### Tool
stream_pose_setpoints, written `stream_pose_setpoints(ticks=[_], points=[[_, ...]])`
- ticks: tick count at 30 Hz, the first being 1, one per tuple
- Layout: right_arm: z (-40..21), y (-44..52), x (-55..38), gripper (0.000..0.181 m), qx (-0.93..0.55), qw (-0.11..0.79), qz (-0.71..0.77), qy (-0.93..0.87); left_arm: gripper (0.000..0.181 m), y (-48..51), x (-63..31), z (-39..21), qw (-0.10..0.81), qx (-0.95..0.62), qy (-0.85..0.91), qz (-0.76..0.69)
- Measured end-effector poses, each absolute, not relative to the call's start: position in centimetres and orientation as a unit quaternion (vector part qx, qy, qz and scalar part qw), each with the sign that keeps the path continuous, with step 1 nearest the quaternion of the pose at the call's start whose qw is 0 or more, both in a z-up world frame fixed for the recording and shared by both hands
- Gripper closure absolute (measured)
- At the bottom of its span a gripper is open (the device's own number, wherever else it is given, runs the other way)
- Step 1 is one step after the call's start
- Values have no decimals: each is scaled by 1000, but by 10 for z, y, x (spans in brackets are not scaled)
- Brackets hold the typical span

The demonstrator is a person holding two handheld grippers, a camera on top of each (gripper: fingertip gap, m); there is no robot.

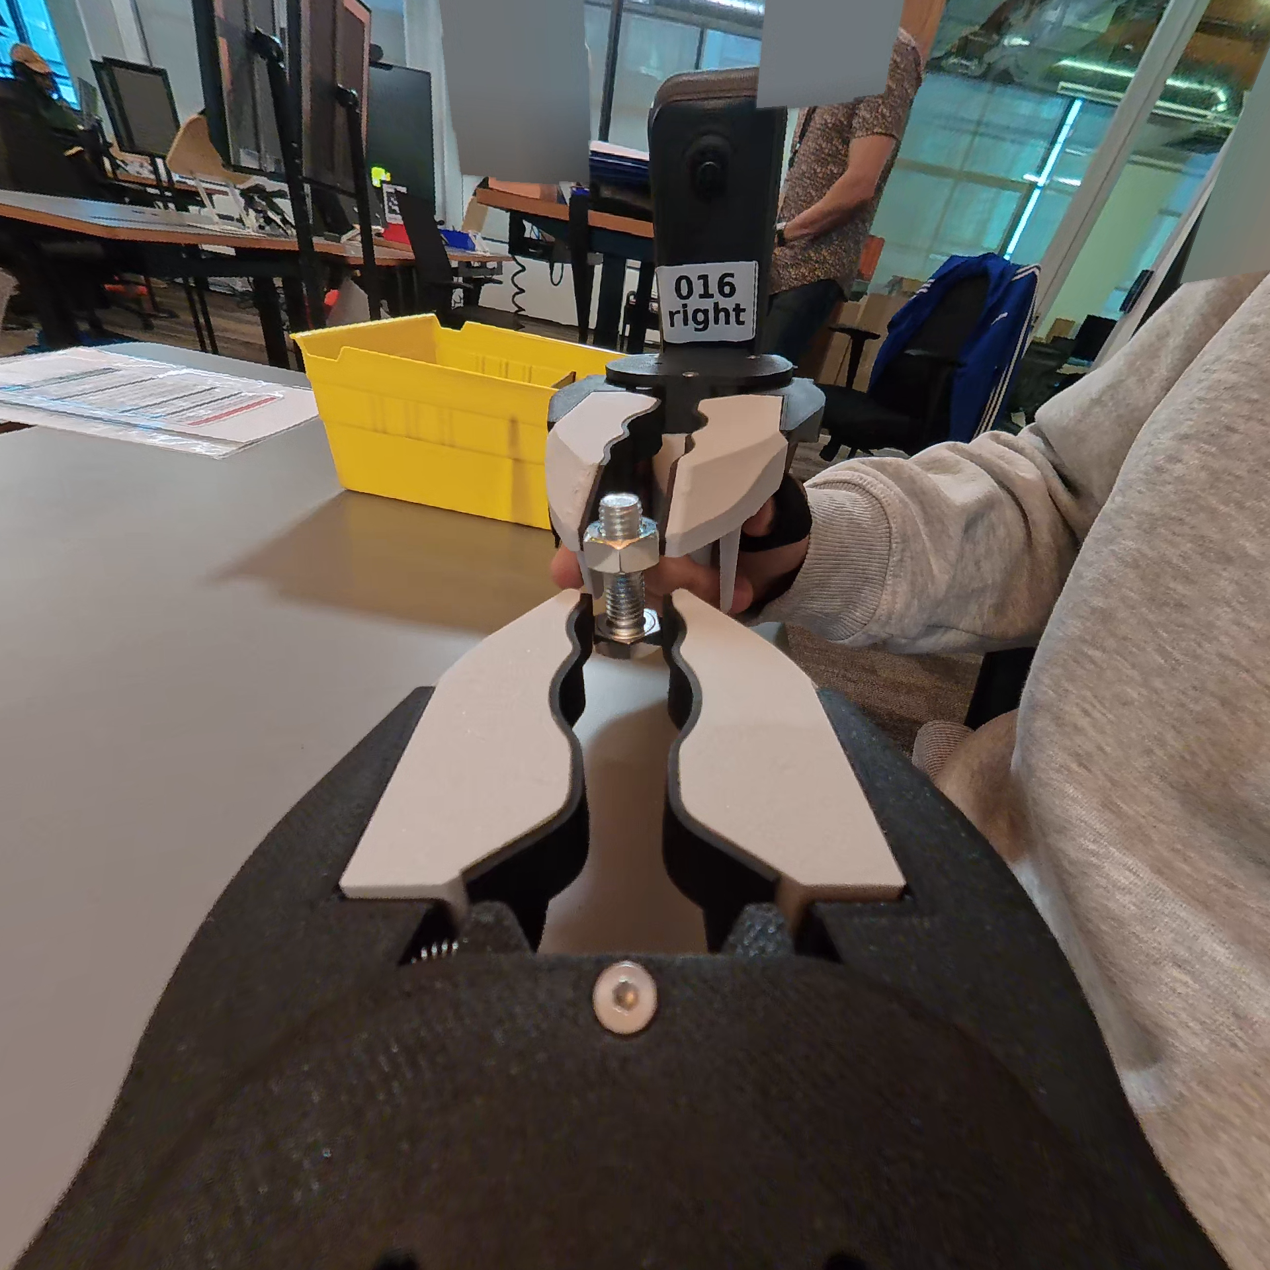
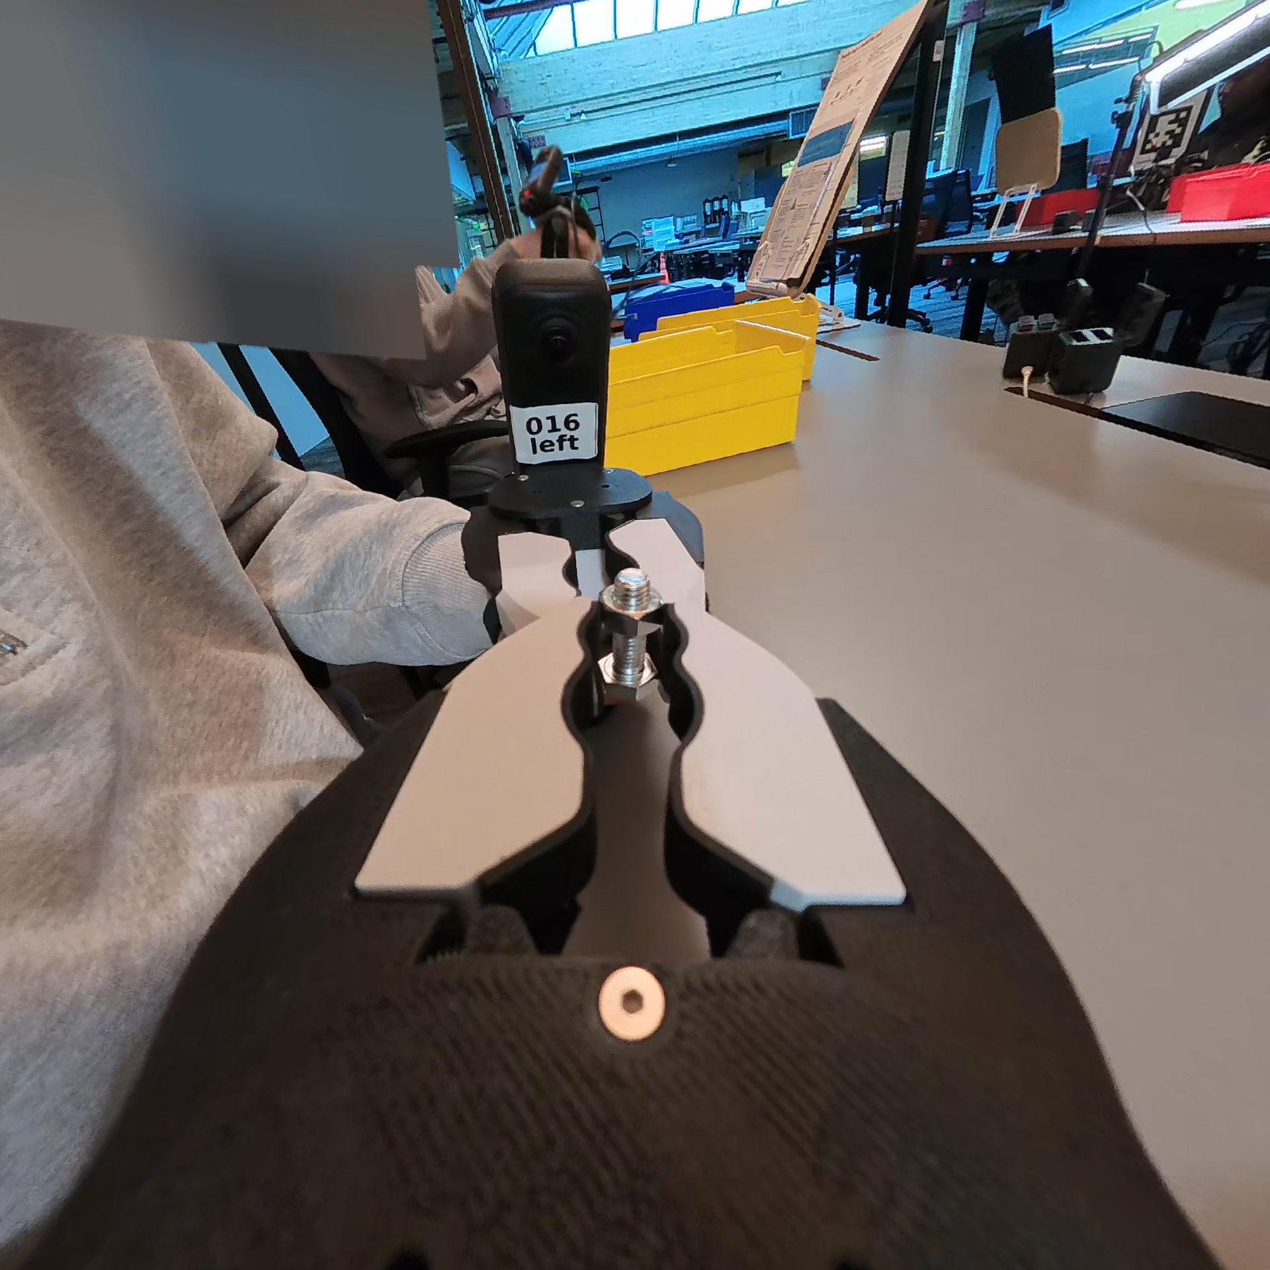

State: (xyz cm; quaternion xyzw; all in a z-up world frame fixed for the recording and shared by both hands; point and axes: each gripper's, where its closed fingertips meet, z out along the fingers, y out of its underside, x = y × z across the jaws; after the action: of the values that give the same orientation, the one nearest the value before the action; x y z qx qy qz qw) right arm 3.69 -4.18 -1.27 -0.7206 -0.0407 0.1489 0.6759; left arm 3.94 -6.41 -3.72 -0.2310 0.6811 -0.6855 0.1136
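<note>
A silver bolt (image 1: 622,594) stands upright between the two grippers above the grey table (image 1: 172,653), threaded end up. My left gripper (image 1: 624,636) is shut on the bolt's hex head at the bottom. A silver nut (image 1: 620,546) sits high on the thread. My right gripper (image 1: 629,556) faces the left one and is shut on that nut. In the right wrist view the right gripper (image 2: 630,611) clamps the nut (image 2: 629,608), with the bolt (image 2: 627,653) running down to the head. The left gripper (image 2: 584,570) sits just behind and below.
A yellow bin (image 1: 426,426) stands on the table behind the grippers; it also shows in the right wrist view (image 2: 708,405), with a blue bin (image 2: 680,302) beyond. Papers (image 1: 137,398) lie far left. Black devices (image 2: 1072,357) sit far right. A grey-sleeved arm (image 1: 962,550) holds each gripper.
</note>
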Motion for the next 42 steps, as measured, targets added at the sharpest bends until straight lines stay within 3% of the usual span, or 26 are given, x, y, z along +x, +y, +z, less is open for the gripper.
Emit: stream_pose_setpoints(ticks=[37, 42], points=[[-7, -42, 39, 164, -699, 699, 145, -34, 161, -63, 44, -35, 135, -237, 675, -685], [-5, -41, 46, 150, -693, 710, 125, -19, 161, -53, 53, -34, 169, -257, 665, -681]])
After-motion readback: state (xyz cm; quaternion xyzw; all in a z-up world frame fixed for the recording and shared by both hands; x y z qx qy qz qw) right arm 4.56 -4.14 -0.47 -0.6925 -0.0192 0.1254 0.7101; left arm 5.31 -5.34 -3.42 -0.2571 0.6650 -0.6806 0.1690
